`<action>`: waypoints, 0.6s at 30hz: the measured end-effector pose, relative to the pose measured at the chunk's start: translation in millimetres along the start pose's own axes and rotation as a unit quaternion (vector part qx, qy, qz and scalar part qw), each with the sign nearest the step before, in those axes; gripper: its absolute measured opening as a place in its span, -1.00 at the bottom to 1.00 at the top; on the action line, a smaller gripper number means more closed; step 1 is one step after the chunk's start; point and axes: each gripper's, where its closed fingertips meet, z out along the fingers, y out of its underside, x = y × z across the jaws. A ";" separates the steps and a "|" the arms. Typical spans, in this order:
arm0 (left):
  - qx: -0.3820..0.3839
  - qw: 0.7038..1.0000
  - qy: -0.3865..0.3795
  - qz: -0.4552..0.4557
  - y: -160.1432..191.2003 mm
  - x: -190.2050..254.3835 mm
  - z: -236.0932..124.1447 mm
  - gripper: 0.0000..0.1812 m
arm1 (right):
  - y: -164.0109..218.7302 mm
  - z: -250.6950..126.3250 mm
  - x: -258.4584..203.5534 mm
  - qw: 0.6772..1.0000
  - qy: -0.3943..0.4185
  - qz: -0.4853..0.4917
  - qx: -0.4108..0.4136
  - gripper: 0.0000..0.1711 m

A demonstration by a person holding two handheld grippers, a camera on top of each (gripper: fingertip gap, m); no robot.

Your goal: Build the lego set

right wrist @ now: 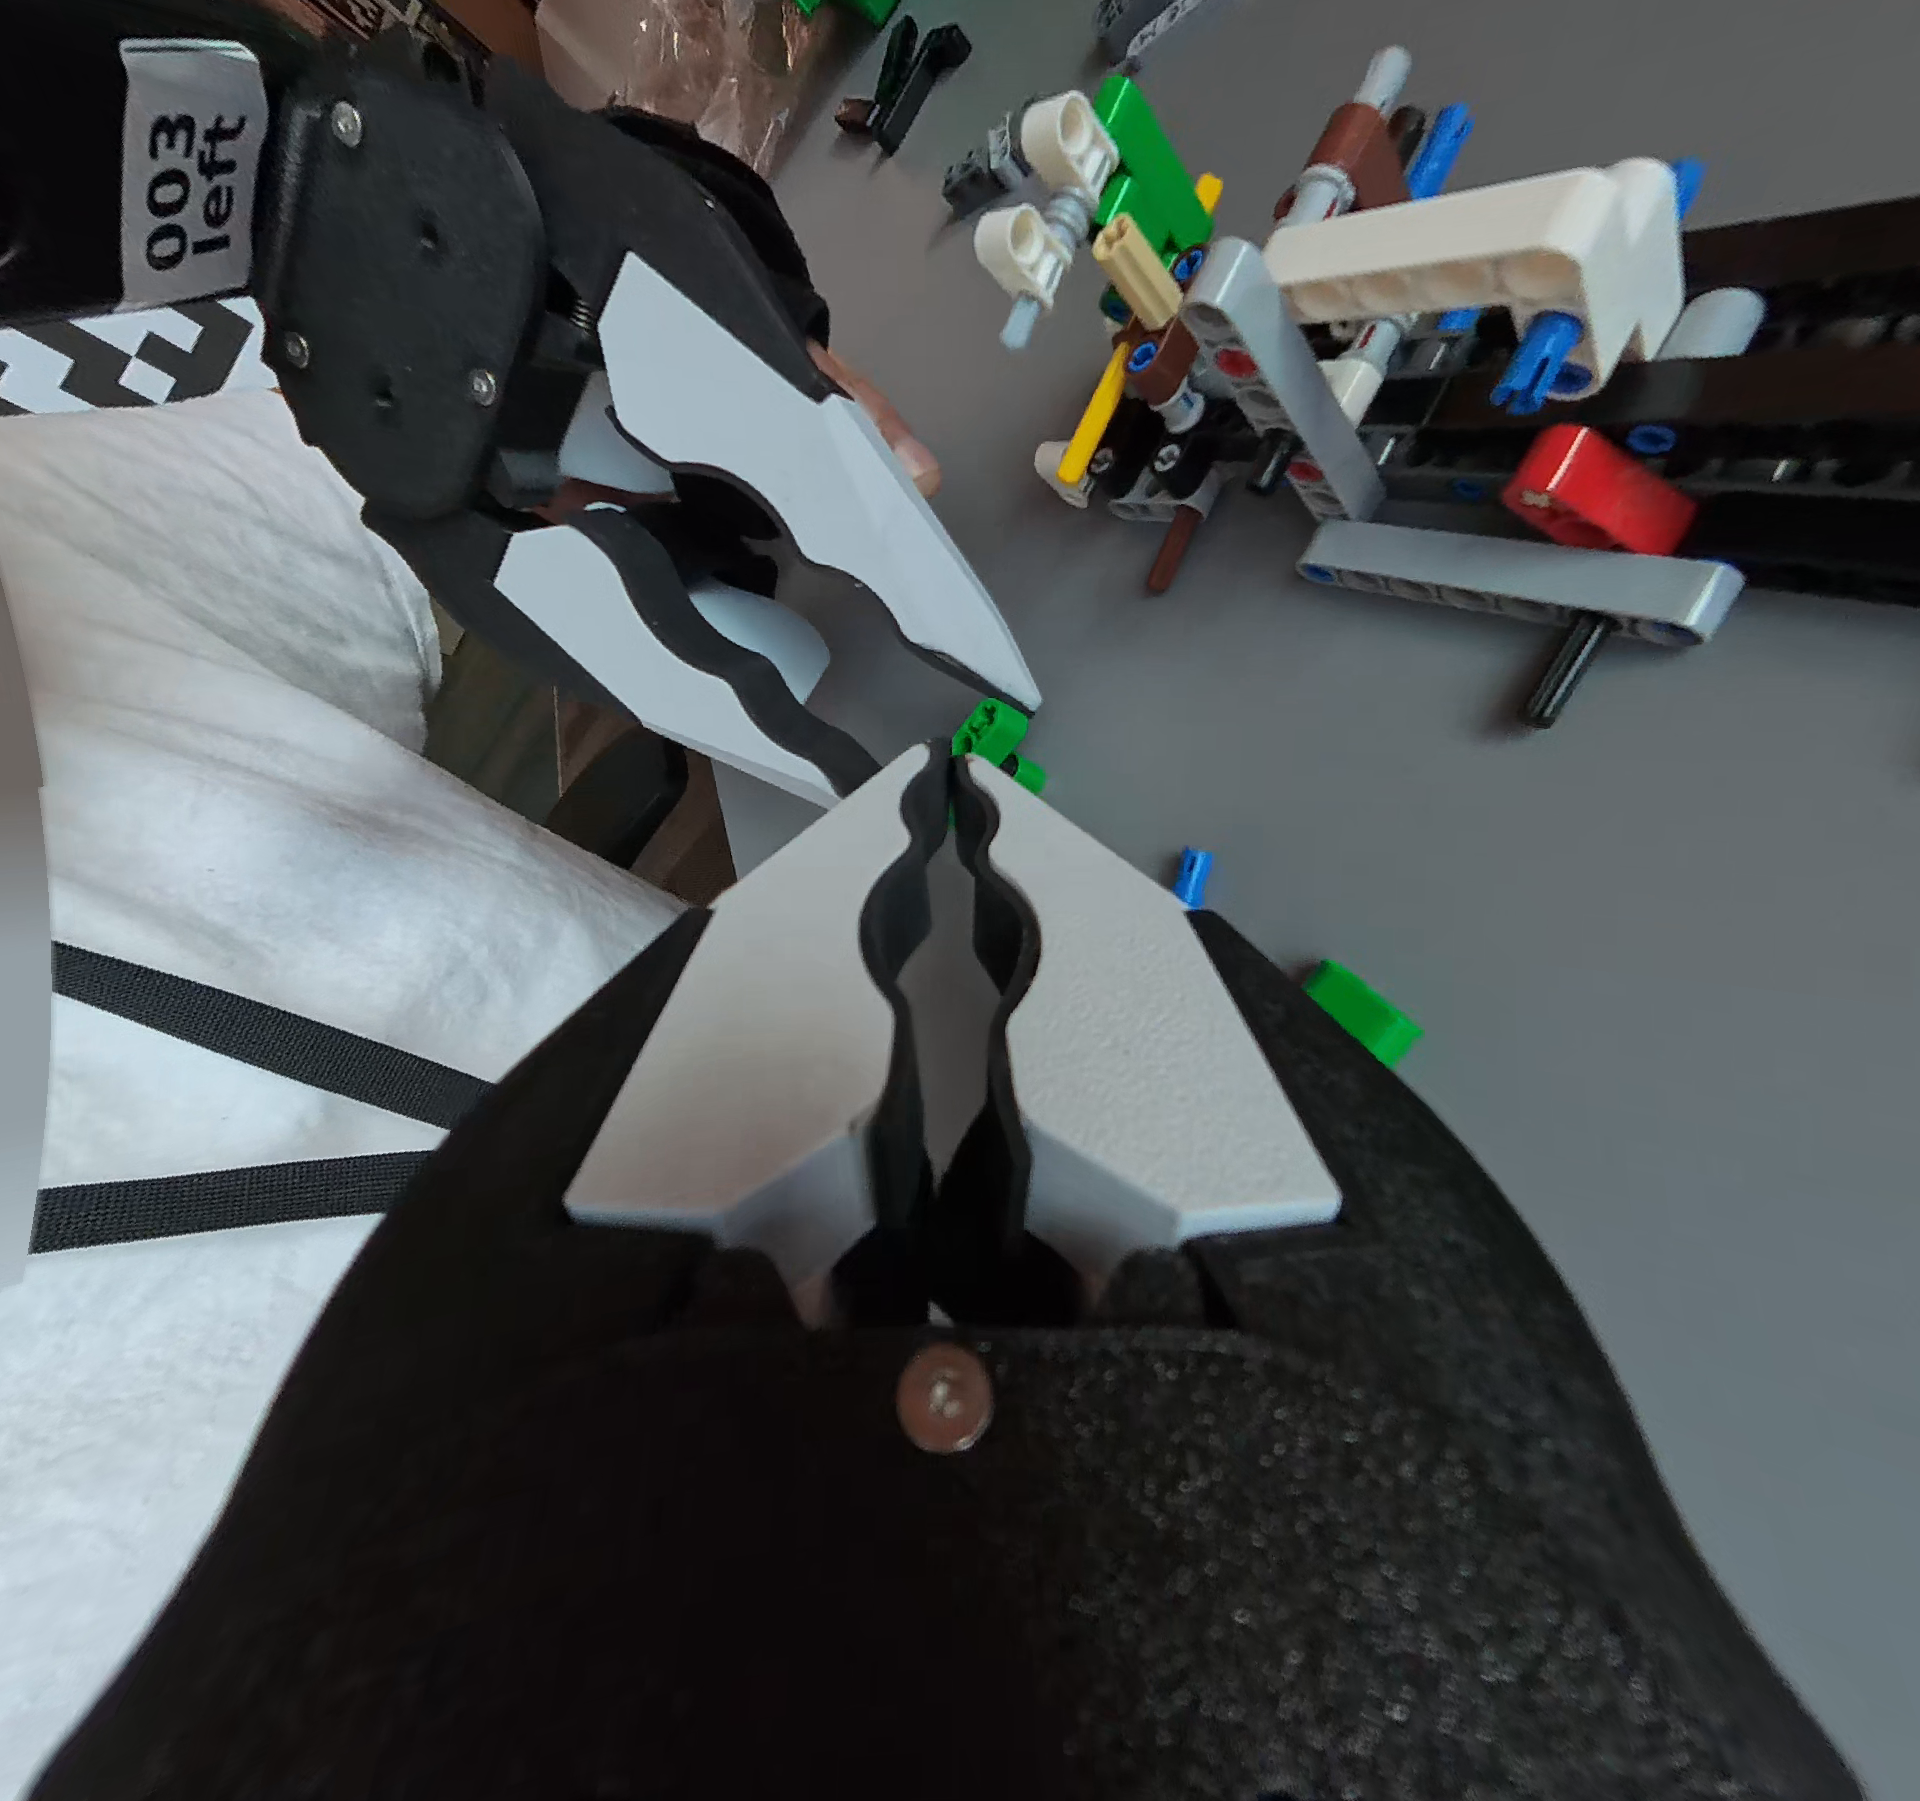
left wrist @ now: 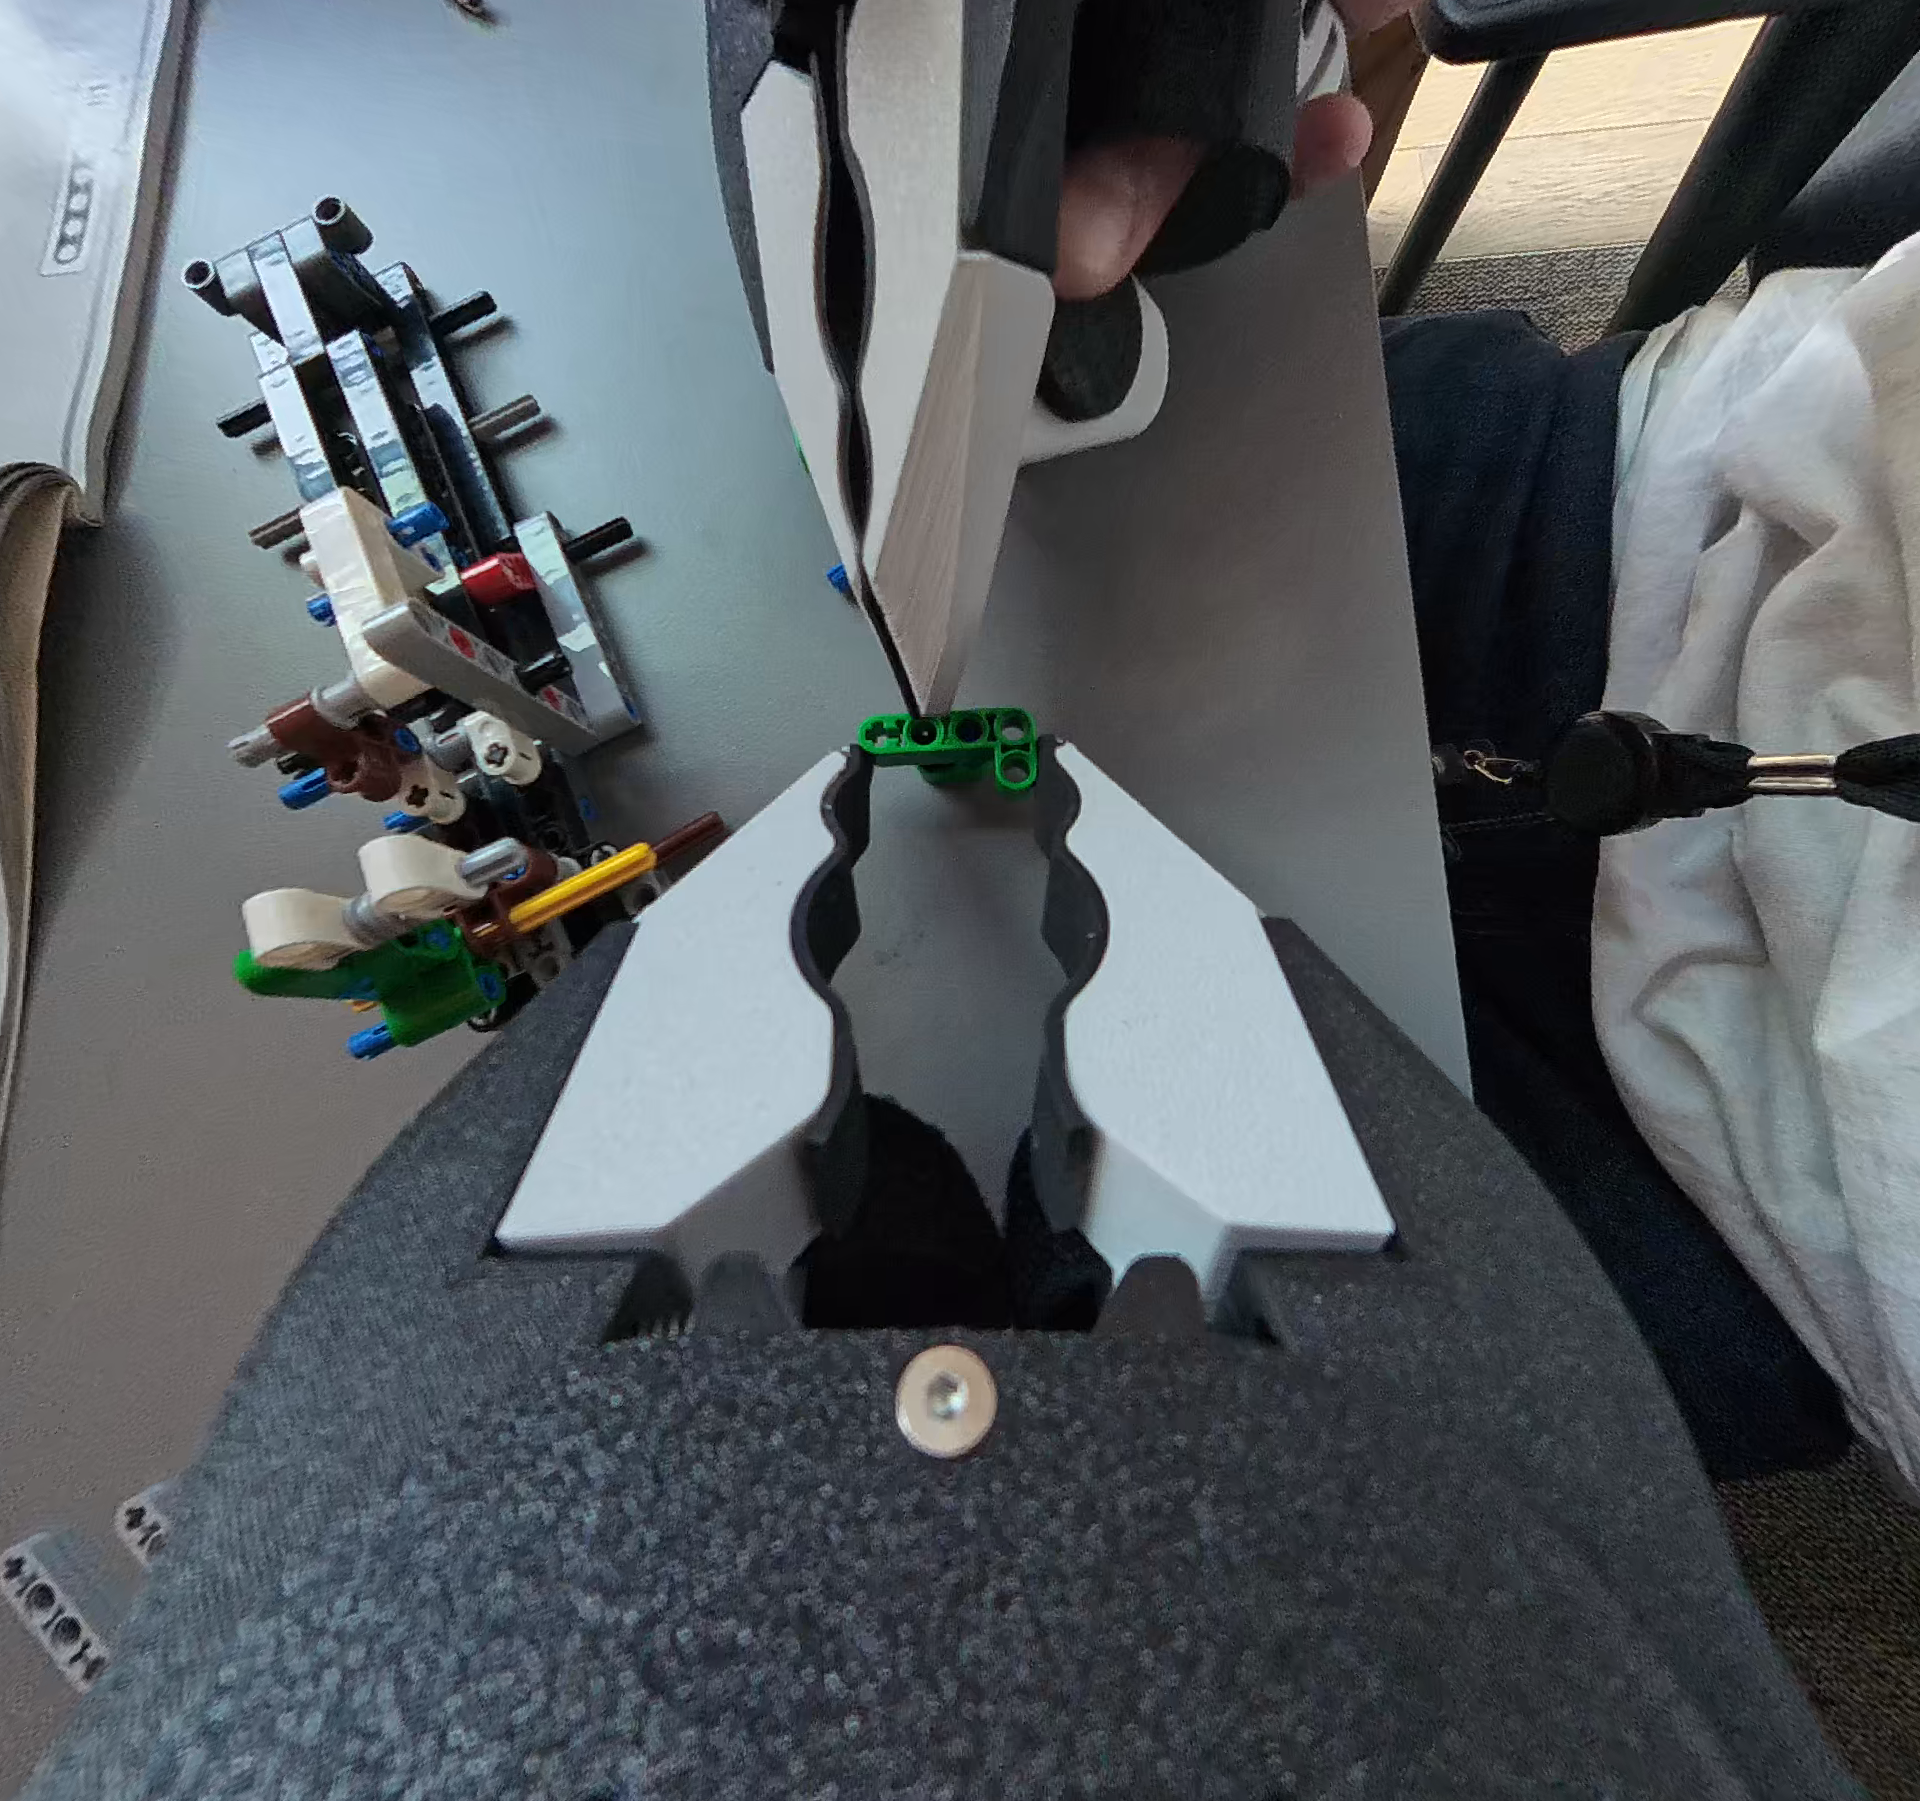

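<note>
Green piece lies sideways across left fingers, spread wide. Right fingers pinch it, hiding its end.

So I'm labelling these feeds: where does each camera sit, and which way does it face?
Left wrist view: on the left gripper, facing its open fingers, the green L-shaped lego beam and the person's lap.
Right wrist view: on the right gripper, fingers pinching that beam; white sleeve visible.
Both show the beam, each other's gripper and the half-built lego model on the grey table.
</note>
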 end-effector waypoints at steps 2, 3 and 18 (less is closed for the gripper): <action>0.000 1.000 0.000 -0.003 0.5 -0.5 -0.3 -0.66 | -0.7 0.8 2.5 1.000 0.009 -0.001 -0.001 -1.00; 0.000 1.000 0.000 -0.004 0.5 -0.6 -0.3 -0.66 | 0.3 1.6 3.1 1.000 0.010 0.001 -0.005 -1.00; -0.001 0.999 0.003 -0.032 3.5 0.6 3.0 -0.66 | 4.3 5.5 8.3 0.999 0.043 -0.021 -0.025 -1.00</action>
